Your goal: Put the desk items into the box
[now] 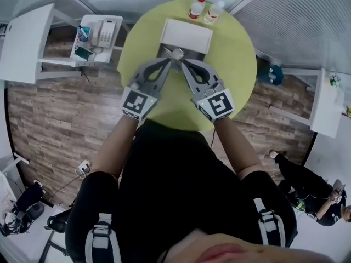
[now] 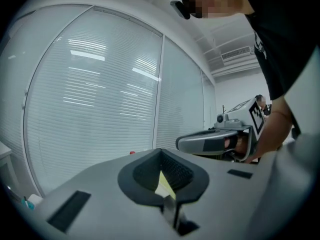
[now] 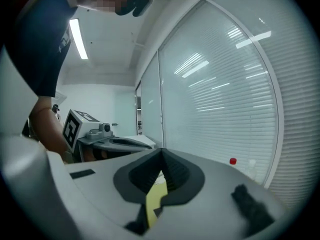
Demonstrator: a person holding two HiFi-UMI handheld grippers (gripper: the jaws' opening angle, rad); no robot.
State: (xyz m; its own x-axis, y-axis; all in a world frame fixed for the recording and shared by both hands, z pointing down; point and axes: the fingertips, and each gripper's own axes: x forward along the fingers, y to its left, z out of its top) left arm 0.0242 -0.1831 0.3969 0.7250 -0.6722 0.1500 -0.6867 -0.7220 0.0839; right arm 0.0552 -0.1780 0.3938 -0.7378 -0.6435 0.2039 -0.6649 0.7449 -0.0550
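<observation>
Box (image 1: 186, 34) sits near the far edge of the round table (image 1: 236, 75), with two bottles (image 1: 196, 7) just behind it at that edge. From up here I can't be sure its top is open. My left gripper (image 1: 168, 53) and right gripper (image 1: 181, 57) are held high, tips nearly meeting, maybe to get set for a bottle. Both jaws are closed tight with nothing in them. The box lies ahead of my jaws and below them.

A white telephone (image 1: 104, 33) sits on a small white side table (image 1: 88, 21), left of the round yellow-green table (image 1: 230, 86); wood-plank floor (image 1: 49, 114) lies beneath; a power strip (image 1: 83, 167) lies lower left; a seated person (image 1: 307, 193) is lower right; slatted blinds (image 2: 100, 109) cover the windows
</observation>
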